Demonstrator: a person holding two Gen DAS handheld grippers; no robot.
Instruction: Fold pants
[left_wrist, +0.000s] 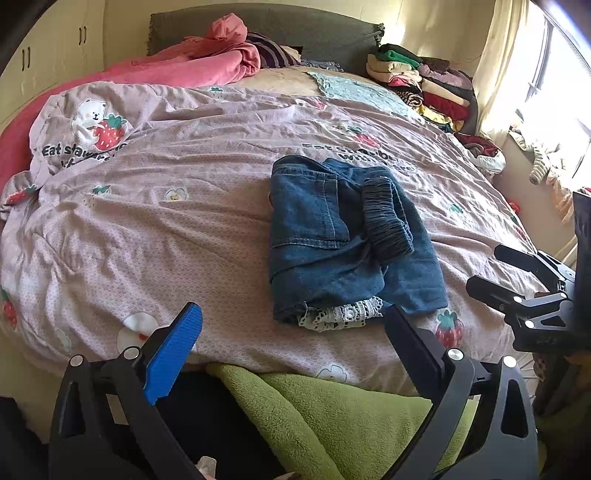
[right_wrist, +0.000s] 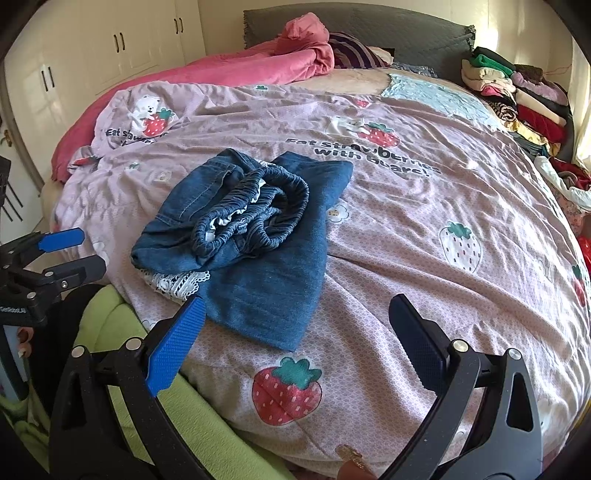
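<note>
We are at the near edge of a bed whose pink strawberry-print duvet (left_wrist: 184, 206) fills both views, with cream wardrobe doors (right_wrist: 122, 48) at the back left.

Our left gripper (left_wrist: 291, 328) hangs over the bed's edge with its jaws spread wide and nothing between them; its blue pad (left_wrist: 173, 354) is lit, while the opposite finger shows only a dark side. Our right gripper (right_wrist: 295, 325) is likewise wide apart and empty, hovering above the duvet. Each camera catches the other tool: the left view shows the right gripper at its right margin, and the right view shows the left one at its left margin, both parted.

Just ahead lie the denim pants (left_wrist: 343, 236), folded into a compact bundle on the duvet near the front edge, touched by neither gripper. The left view shows a back pocket and a dark ribbed band lying across the top; the right view alone lets us look into the gathered elastic waistband (right_wrist: 255, 210), bunched in loops with a pale lining inside. White lace trim (left_wrist: 343, 314) peeks from under the bundle's near edge in both.

A green fleece blanket (left_wrist: 321, 417) lies below the bed's edge. Farther back are a pink quilt (left_wrist: 207, 62), a grey headboard (left_wrist: 280, 26) and a stack of folded clothes (left_wrist: 417, 85) at the right; the left view adds a bright window (left_wrist: 554, 92).
</note>
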